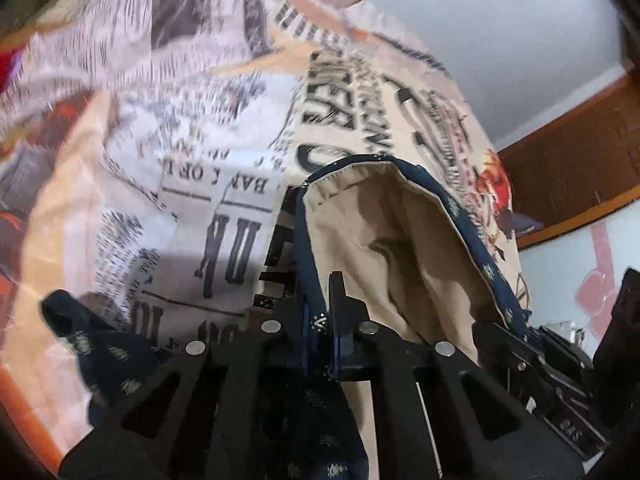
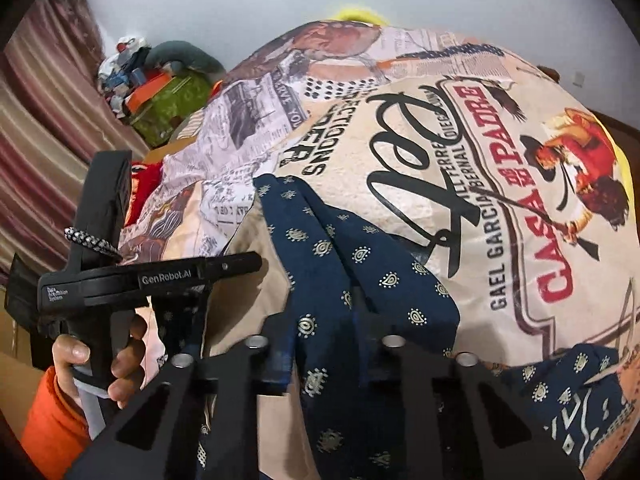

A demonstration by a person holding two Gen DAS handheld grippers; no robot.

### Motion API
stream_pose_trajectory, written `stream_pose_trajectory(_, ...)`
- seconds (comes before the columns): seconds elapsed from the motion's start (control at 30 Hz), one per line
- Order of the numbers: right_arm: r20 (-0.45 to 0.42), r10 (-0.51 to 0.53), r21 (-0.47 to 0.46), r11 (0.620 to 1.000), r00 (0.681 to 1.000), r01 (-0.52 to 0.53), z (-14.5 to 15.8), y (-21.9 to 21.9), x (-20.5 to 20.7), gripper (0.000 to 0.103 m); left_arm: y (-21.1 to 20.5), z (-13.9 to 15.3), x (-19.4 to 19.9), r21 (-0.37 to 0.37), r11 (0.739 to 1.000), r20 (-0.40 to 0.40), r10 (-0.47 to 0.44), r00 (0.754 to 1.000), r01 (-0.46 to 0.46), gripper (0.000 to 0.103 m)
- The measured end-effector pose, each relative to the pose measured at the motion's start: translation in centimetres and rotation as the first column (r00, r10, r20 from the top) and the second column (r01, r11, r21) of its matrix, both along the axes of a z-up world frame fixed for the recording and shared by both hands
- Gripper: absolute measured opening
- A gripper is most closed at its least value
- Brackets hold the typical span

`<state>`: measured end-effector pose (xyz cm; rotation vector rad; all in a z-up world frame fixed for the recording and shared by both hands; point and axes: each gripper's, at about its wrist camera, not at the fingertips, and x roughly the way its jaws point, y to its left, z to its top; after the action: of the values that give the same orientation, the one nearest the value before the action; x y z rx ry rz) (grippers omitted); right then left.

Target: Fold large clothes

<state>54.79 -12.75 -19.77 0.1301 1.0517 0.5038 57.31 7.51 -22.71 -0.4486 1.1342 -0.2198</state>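
A navy garment with a small pale paisley print (image 2: 360, 256) and a tan lining (image 1: 384, 232) lies on a bed covered by a sheet printed with newspaper and poster motifs (image 2: 500, 160). My left gripper (image 1: 320, 308) is shut on the garment's navy hem (image 1: 452, 204), and the tan inside opens out ahead of it. My right gripper (image 2: 324, 320) is shut on a folded ridge of the navy cloth, which hides its fingertips. In the right wrist view, a hand (image 2: 80, 356) in an orange sleeve holds the left tool's black housing (image 2: 120, 280) at the left.
A heap of boxes and cloths, one box green (image 2: 172, 104), sits at the bed's far left by a striped curtain (image 2: 40, 120). Red cloth (image 2: 144, 184) lies beside the sheet. Brown wooden panelling (image 1: 580, 160) and dark equipment (image 1: 560, 380) stand on the right.
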Motion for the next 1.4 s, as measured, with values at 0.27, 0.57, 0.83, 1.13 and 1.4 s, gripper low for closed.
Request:
stream_pose_trajectory(0.27,0.086,0.050,0.032,0.998,0.995,-0.053,3.7,-2.7,-5.8,0.009,-1.8,9.9,-8.1,0.191,0.971,0.252,-0.191,0.949,0.145,0.007)
stream_pose_trajectory(0.57,0.136,0.097,0.032,0.994,0.986,-0.103,6.3,-5.6,-15.8,0.009,-3.7,12.1,-18.7,0.332,0.921,0.317,-0.311,0.896,0.203,0.007)
stream_pose_trajectory(0.83,0.057,0.115,-0.003,0.993,0.992,-0.115,2.9,-6.1,-21.4,0.009,-2.1,6.2,-24.0,0.354,0.908,0.180,-0.304,0.936,0.226,0.007)
stream_pose_trajectory(1.13,-0.027,0.094,-0.029,0.995,0.995,-0.095,0.6,-7.3,-24.3,0.010,-0.2,1.8,-29.4,0.378,0.895,0.093,-0.291,0.952,0.236,0.025)
stream_pose_trajectory(1.4,-0.024,0.102,-0.089,0.991,0.994,-0.104,1.3,-7.6,-25.1,0.011,1.9,3.8,-30.2,0.369,0.911,0.128,-0.247,0.960,0.185,0.039)
